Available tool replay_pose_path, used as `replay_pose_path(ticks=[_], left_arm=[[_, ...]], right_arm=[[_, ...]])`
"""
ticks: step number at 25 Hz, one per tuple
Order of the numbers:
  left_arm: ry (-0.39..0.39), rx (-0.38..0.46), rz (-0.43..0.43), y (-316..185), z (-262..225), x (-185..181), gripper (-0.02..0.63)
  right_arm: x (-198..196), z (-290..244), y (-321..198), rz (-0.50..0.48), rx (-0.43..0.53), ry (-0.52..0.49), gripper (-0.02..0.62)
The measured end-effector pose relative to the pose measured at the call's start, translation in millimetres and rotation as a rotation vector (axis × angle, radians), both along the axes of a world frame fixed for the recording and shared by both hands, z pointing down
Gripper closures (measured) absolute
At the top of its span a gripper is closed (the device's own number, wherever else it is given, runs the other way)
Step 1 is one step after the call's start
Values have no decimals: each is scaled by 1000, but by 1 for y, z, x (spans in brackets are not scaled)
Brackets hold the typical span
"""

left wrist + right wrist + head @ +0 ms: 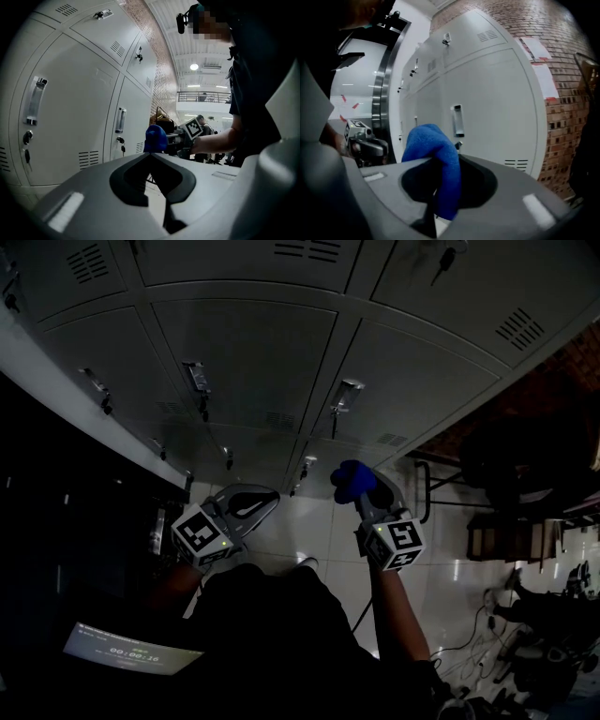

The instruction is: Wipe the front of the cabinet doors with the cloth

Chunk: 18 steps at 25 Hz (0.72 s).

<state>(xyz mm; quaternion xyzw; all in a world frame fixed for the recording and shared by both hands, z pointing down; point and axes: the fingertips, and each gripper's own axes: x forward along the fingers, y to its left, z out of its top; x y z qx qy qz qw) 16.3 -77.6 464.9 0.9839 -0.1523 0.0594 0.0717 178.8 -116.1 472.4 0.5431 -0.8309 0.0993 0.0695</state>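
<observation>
cloth in hand, wipe not yet begun

the right gripper (440, 165) is clamped on the blue cloth (432, 146), bunched above its jaws, near the grey cabinet doors (251, 360) but seemingly not touching; the dim head view leaves that unsure. the left gripper (151, 158) is closed and empty. next: press the cloth flat against a door front.
</observation>
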Motion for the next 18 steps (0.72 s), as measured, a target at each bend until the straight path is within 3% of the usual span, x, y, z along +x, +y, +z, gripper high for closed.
replay_pose_path(ticks=[5,18], left_arm=[[-9,16,1,-3,2,-9,609],[24,23,10,0,-6,-12,609]], right_arm=[[-50,-17,21,-112,54,-4,526],[-92,-20,37,-174,51,-55,526]])
